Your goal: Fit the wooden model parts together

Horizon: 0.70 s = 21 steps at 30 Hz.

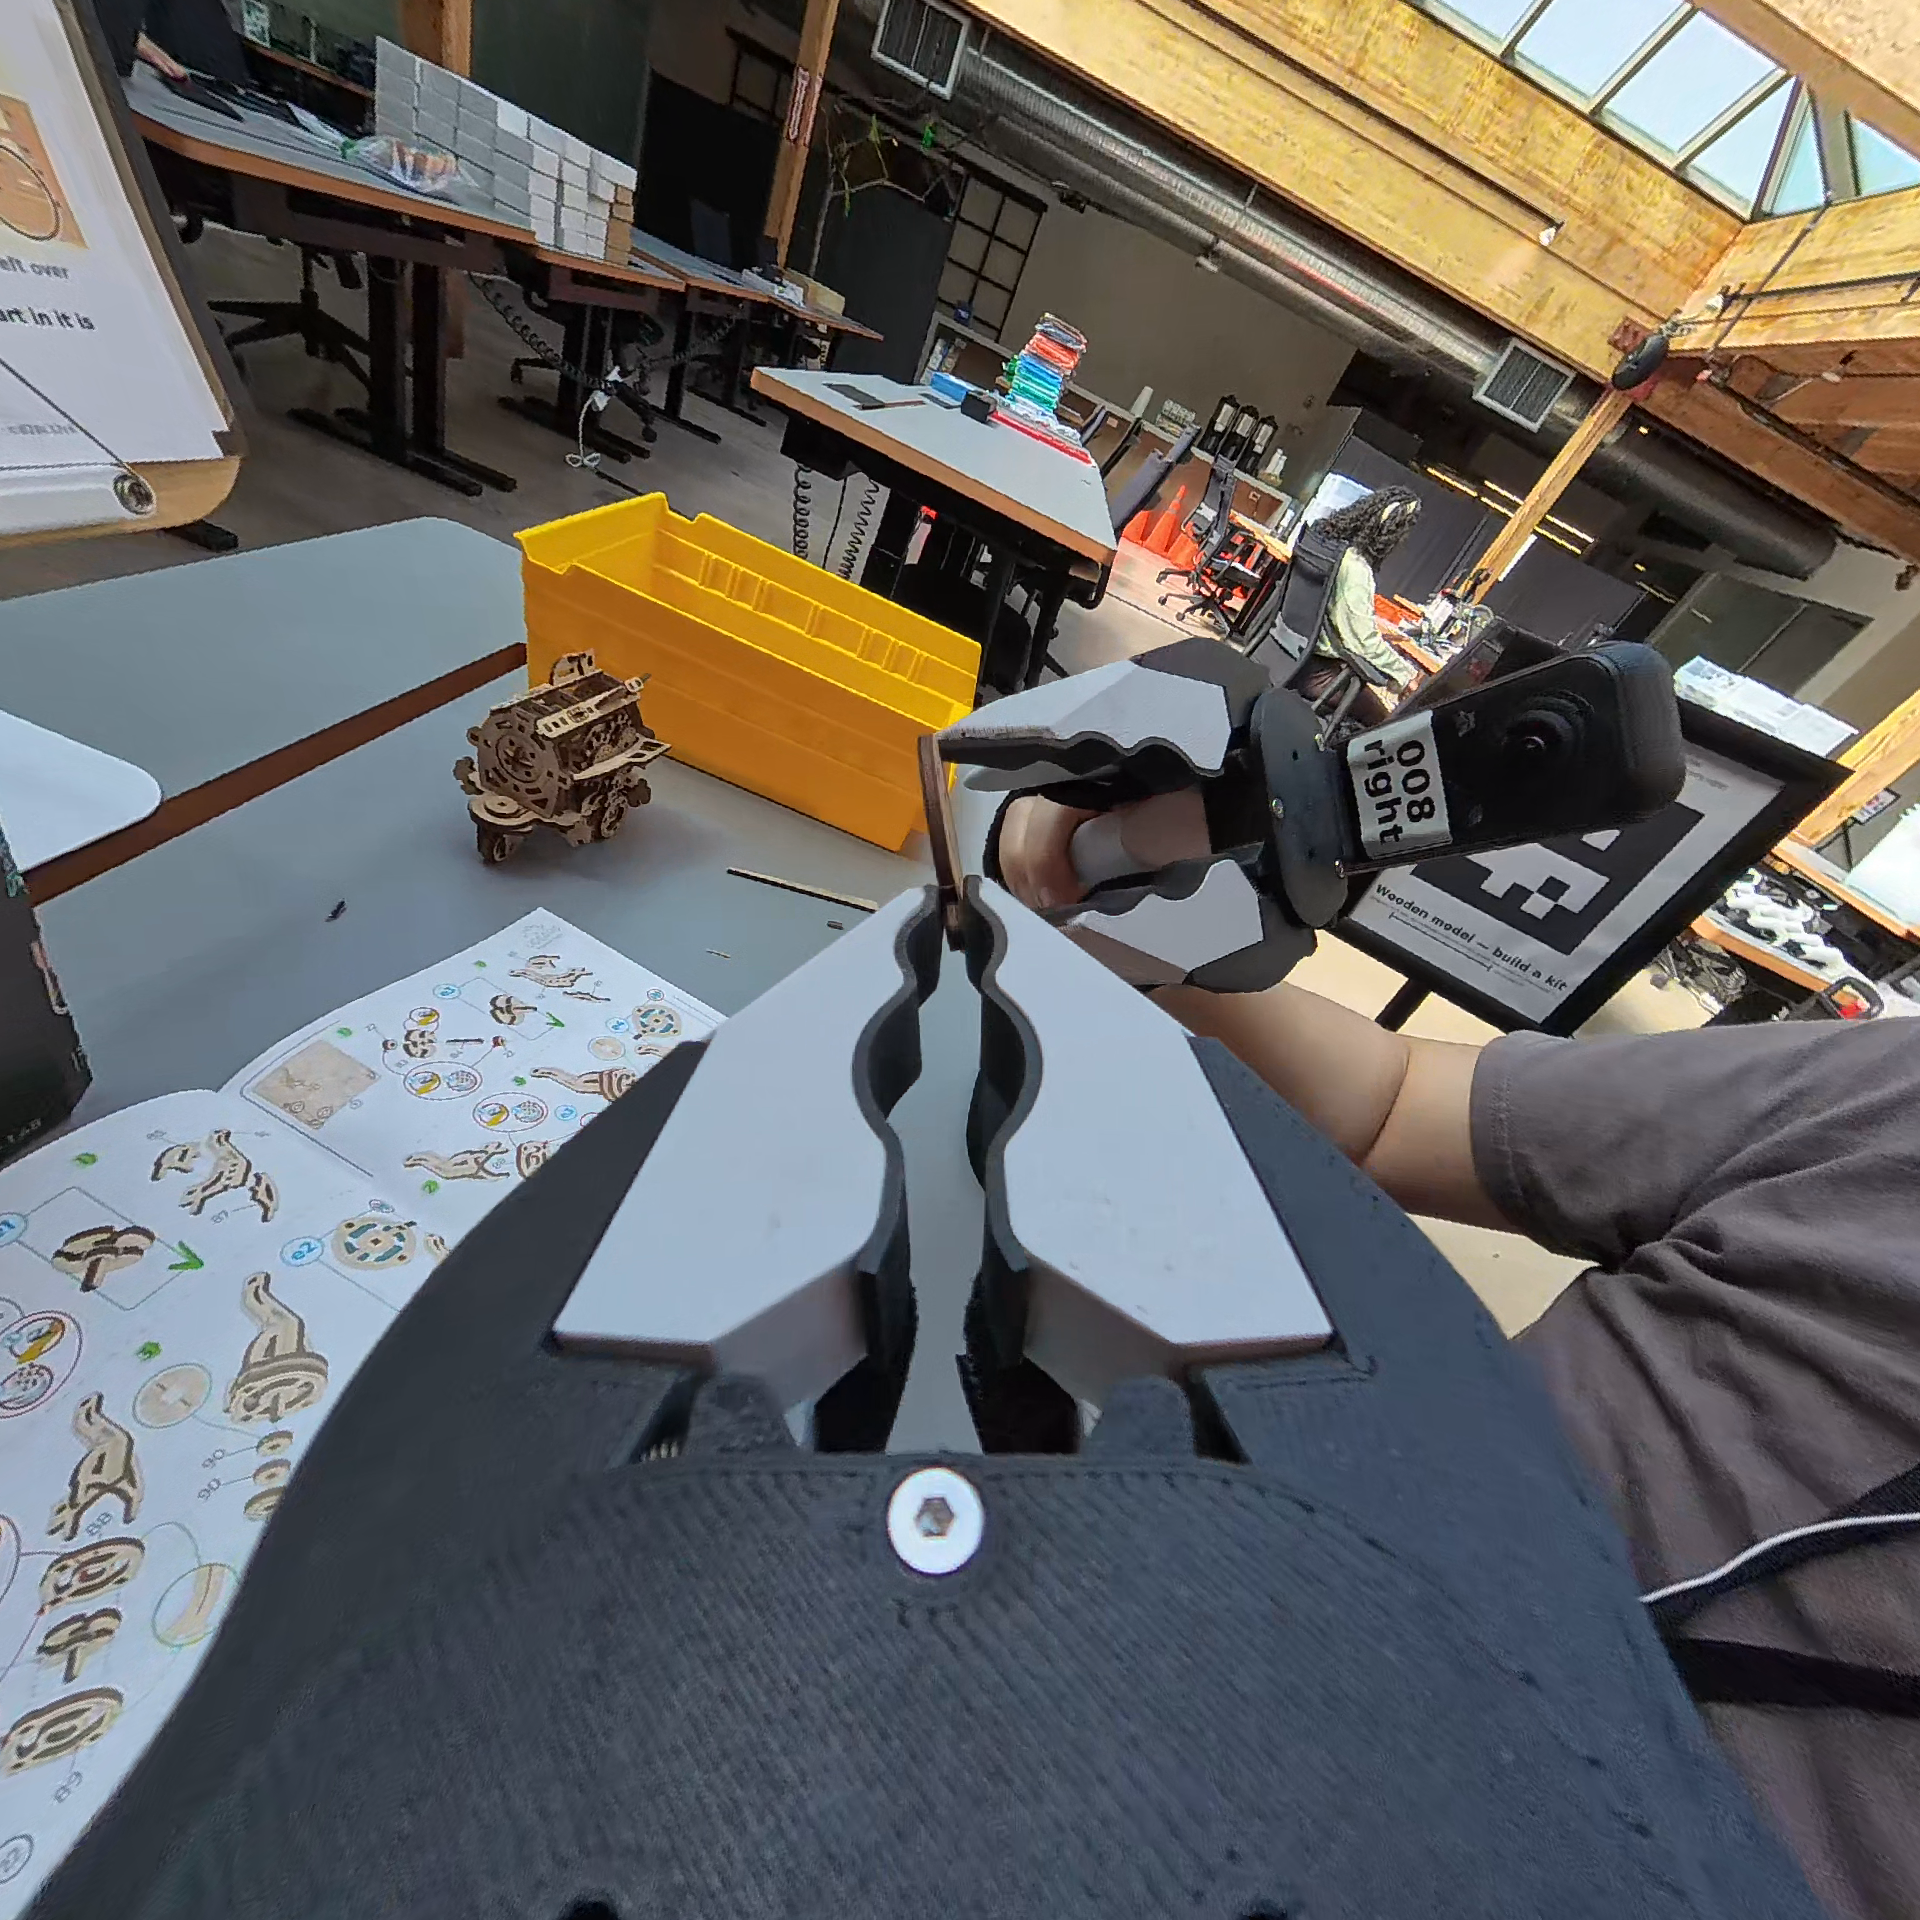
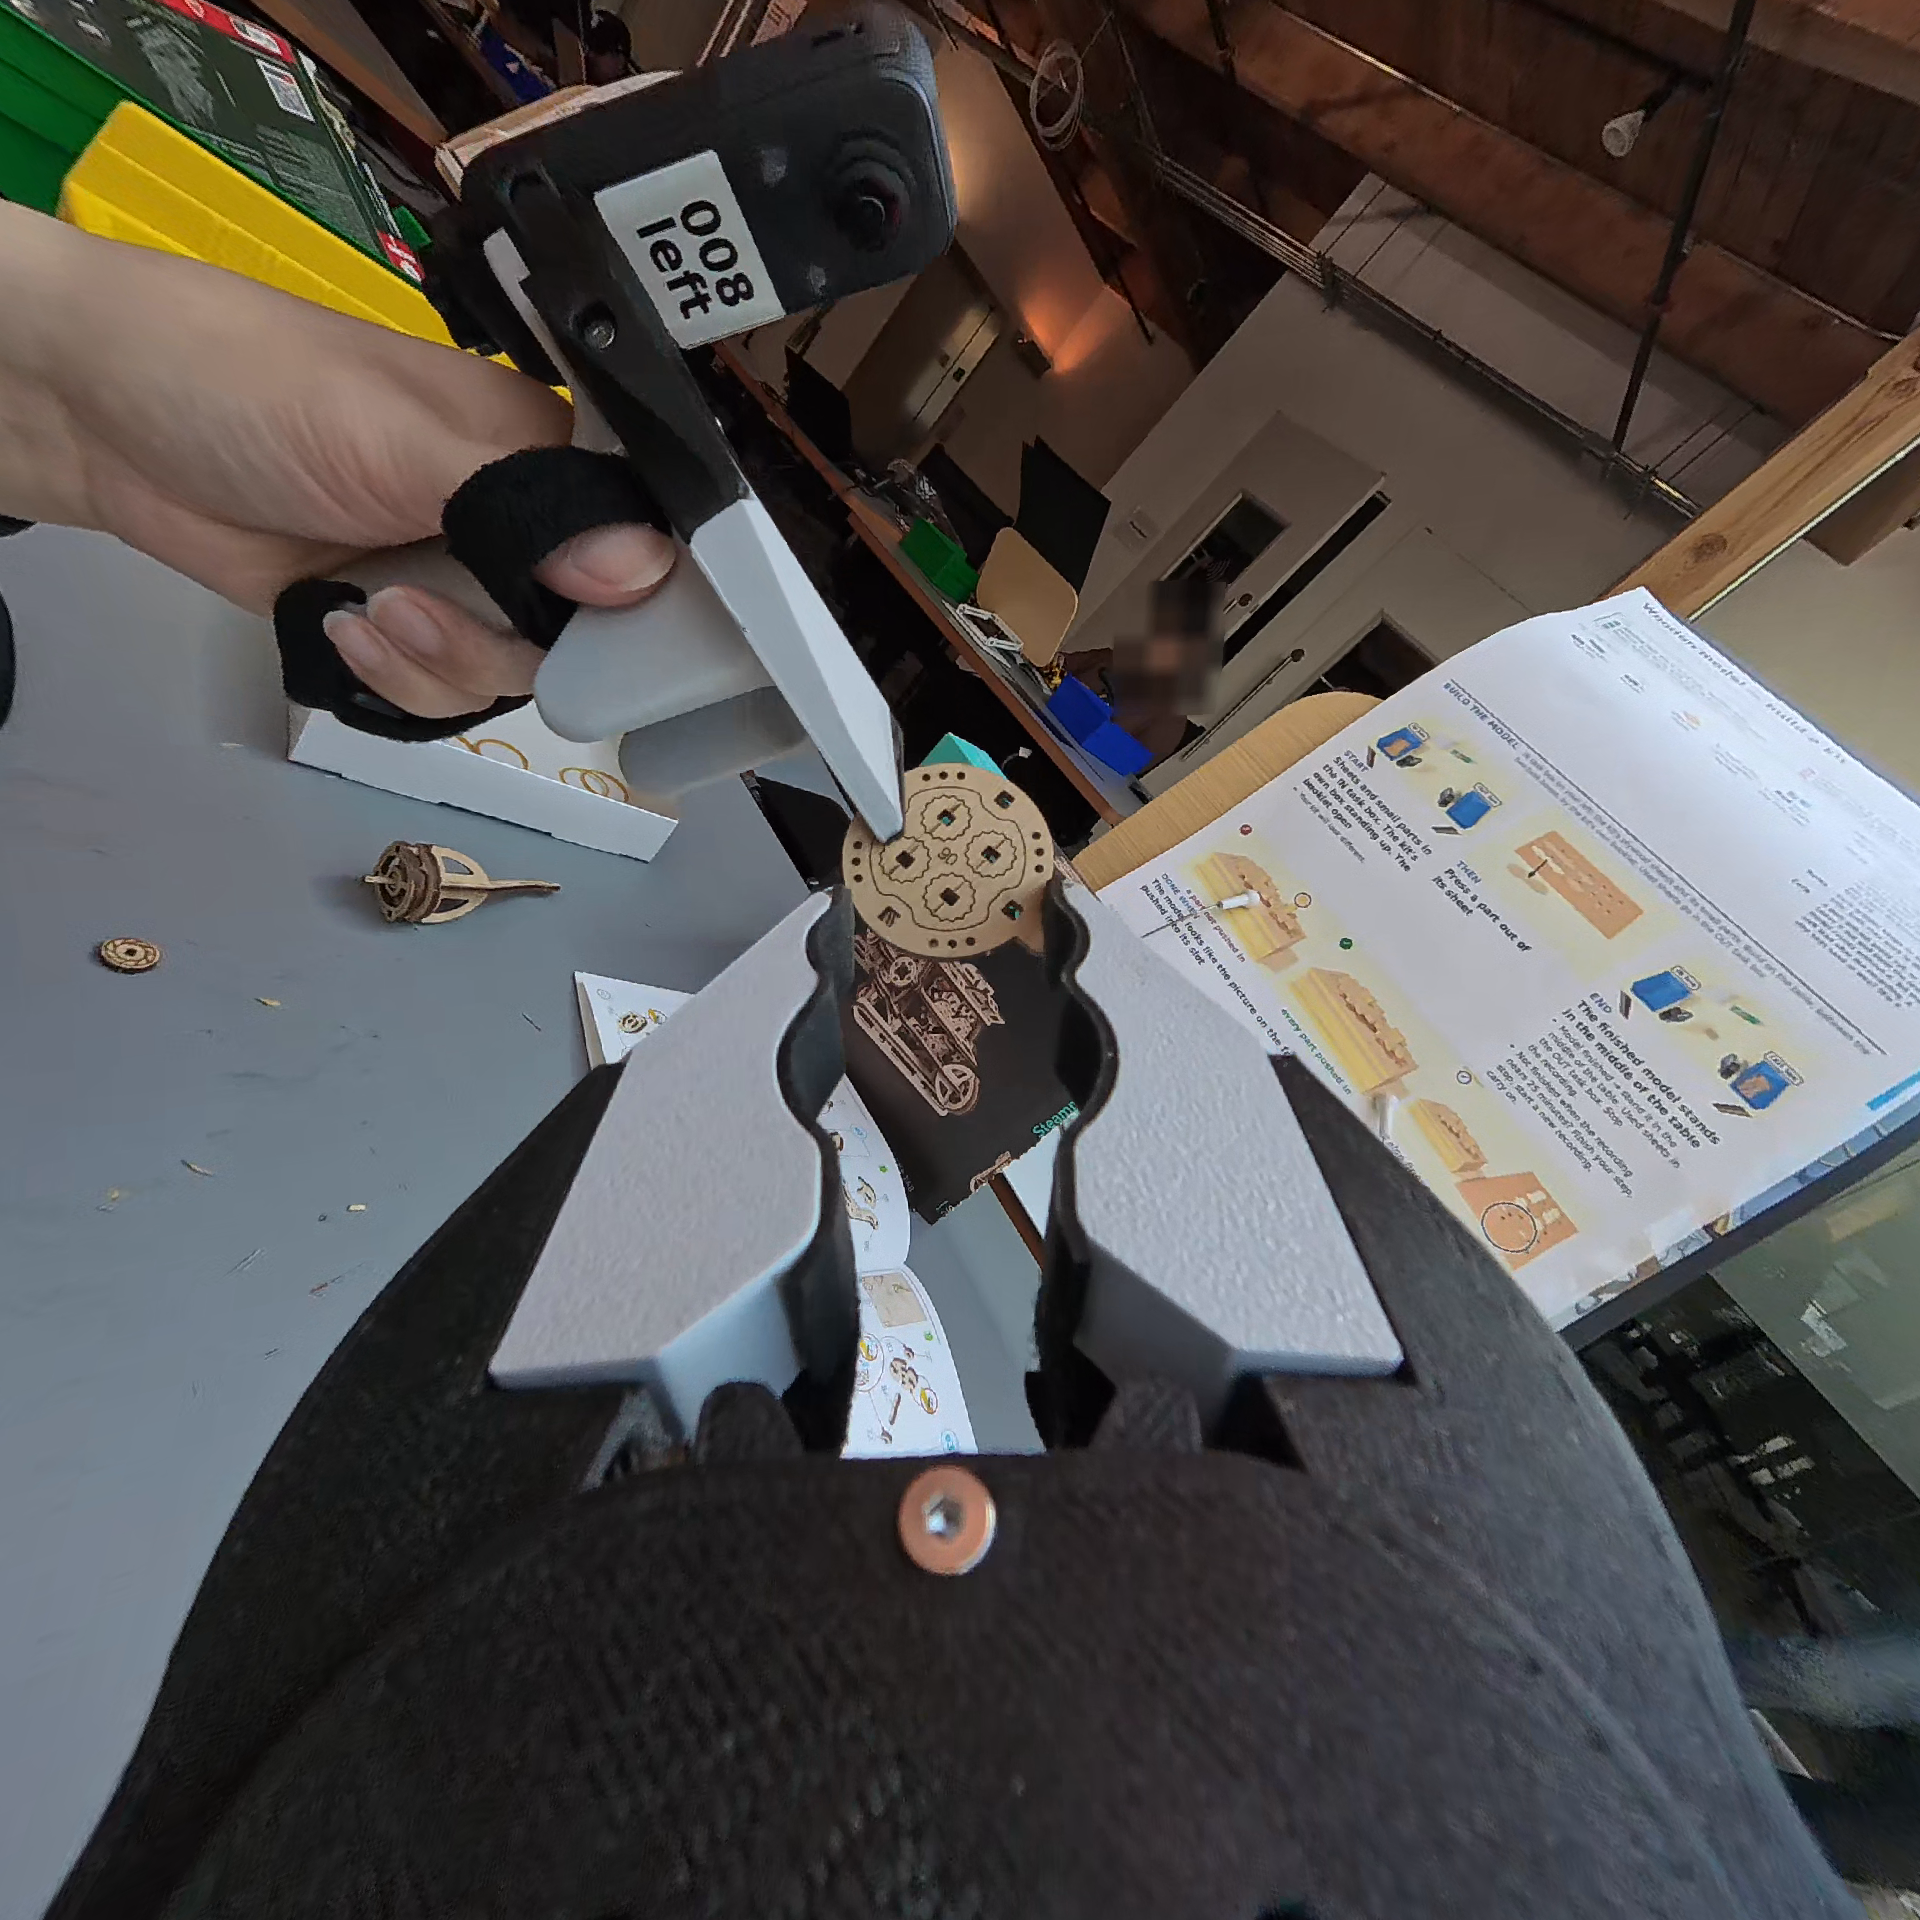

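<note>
A round wooden disc (image 2: 948, 875) with four toothed cut-outs is held in the air between both grippers. My right gripper (image 2: 945, 906) is shut on it, its fingertips pressing the disc's lower left and right rim. In the left wrist view the disc (image 1: 936, 821) shows edge-on. My left gripper (image 1: 952, 912) is shut on the disc's rim, its jaws almost together. In the right wrist view the left gripper's fingertip (image 2: 883, 821) sits at the disc's upper left rim. The right gripper (image 1: 987, 831) faces the left one from the right.
A part-built wooden model (image 1: 556, 753) stands on the grey table (image 1: 260, 623) before a yellow bin (image 1: 748, 644). An open instruction booklet (image 1: 312, 1143) lies front left. A small wooden subassembly (image 2: 436, 883), a little wooden wheel (image 2: 130, 954), a white box (image 2: 478, 779) and a black kit box (image 2: 945, 1060) are nearby. My left and right fingertips are right by each other.
</note>
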Tool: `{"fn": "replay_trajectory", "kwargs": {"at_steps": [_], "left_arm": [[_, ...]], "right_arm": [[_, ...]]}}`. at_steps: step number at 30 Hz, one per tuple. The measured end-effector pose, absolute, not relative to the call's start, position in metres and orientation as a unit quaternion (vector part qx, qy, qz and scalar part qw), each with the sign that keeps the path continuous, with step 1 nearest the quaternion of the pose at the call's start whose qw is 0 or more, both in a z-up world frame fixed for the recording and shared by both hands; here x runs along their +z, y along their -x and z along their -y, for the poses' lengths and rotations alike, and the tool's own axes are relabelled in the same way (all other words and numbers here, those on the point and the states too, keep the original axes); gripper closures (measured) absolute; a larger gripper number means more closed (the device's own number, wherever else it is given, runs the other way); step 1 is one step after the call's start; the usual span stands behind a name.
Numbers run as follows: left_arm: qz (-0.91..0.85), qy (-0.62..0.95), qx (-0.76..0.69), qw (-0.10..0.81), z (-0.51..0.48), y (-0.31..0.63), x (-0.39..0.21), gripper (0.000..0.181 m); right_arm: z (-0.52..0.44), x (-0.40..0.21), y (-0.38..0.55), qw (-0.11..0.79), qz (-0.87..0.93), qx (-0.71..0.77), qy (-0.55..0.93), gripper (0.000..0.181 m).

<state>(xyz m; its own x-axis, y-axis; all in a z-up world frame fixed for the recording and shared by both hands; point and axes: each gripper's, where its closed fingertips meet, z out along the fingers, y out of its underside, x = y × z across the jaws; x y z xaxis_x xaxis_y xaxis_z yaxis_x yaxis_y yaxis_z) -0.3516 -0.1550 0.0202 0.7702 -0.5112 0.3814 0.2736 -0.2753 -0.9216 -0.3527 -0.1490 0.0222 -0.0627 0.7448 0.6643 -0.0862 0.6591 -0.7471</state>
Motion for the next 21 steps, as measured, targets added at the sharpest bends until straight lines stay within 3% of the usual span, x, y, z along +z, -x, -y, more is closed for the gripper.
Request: {"fn": "replay_trajectory", "kwargs": {"at_steps": [7, 9, 18, 21], "left_arm": [[-0.098, 0.736, -0.336, 0.580, 0.147, 0.357, 0.026, 0.180], [-0.093, 0.739, -0.339, 0.575, 0.145, 0.363, 0.029, 0.180], [-0.069, 0.759, -0.336, 0.553, 0.139, 0.390, 0.043, 0.180], [-0.062, 0.741, -0.330, 0.582, 0.149, 0.404, 0.055, 0.180]], "right_arm": [[0.143, 0.032, 0.351, 0.625, 0.644, 0.369, 0.242, 0.142], [0.138, 0.038, 0.351, 0.595, 0.640, 0.409, 0.261, 0.135], [0.094, 0.034, 0.365, 0.363, 0.641, 0.532, 0.417, 0.130], [0.084, 0.021, 0.365, 0.346, 0.644, 0.525, 0.436, 0.131]]}}
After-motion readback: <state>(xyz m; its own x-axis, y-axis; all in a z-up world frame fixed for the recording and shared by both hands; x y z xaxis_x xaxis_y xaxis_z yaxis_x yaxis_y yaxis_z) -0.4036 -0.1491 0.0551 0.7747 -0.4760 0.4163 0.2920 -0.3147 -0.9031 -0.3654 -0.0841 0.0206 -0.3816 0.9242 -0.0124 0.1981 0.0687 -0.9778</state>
